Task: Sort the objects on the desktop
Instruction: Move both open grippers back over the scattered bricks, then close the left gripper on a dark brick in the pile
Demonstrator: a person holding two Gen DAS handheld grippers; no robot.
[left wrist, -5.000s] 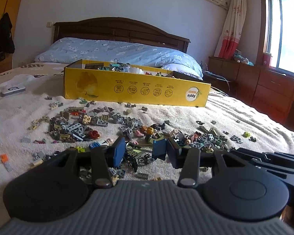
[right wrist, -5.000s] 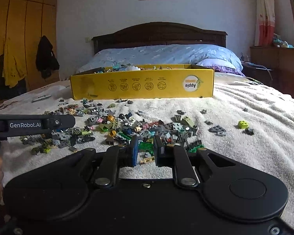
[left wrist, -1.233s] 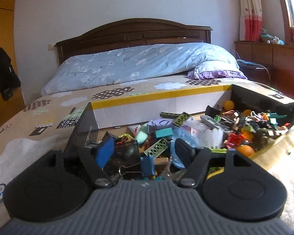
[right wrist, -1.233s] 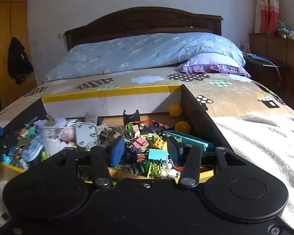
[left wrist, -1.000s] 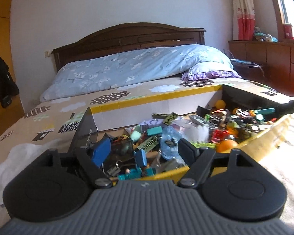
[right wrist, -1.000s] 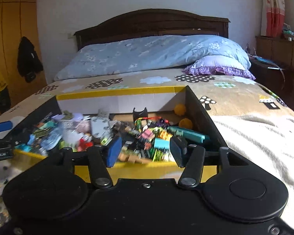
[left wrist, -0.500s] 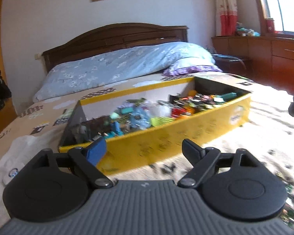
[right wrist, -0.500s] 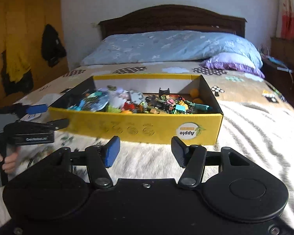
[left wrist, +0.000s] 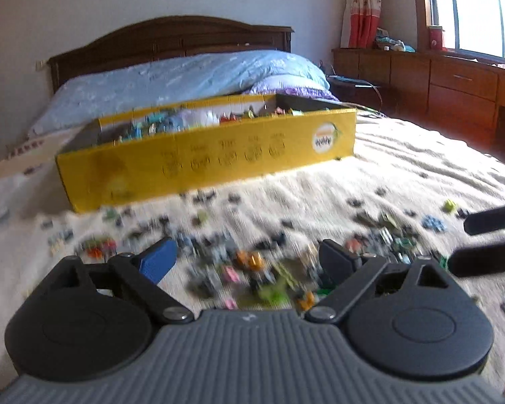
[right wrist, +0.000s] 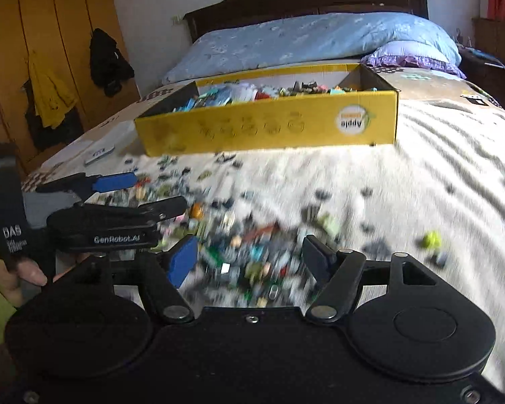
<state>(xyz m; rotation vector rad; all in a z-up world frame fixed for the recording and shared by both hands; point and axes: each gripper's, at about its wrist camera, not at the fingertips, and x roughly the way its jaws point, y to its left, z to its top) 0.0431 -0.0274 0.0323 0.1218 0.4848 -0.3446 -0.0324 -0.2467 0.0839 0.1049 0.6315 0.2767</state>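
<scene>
Yellow cardboard box (right wrist: 269, 128) is seen on the bed (right wrist: 454, 175), filled with small parts. Blurred toy bricks (left wrist: 252, 262) are scattered just before it. Both the left tongs (left wrist: 249, 262) and right tongs (right wrist: 249, 259) are held wide open, empty, above the bricks.

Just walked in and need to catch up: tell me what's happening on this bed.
A person is sorting small toy bricks into a yellow cardboard box on the bed. The box already holds a jumble of pieces, and a scattered pile of bricks lies on the blanket in front of it. The left hand-held gripper and the right hand-held gripper both hover open and empty over that pile. The views are motion-blurred.
</scene>
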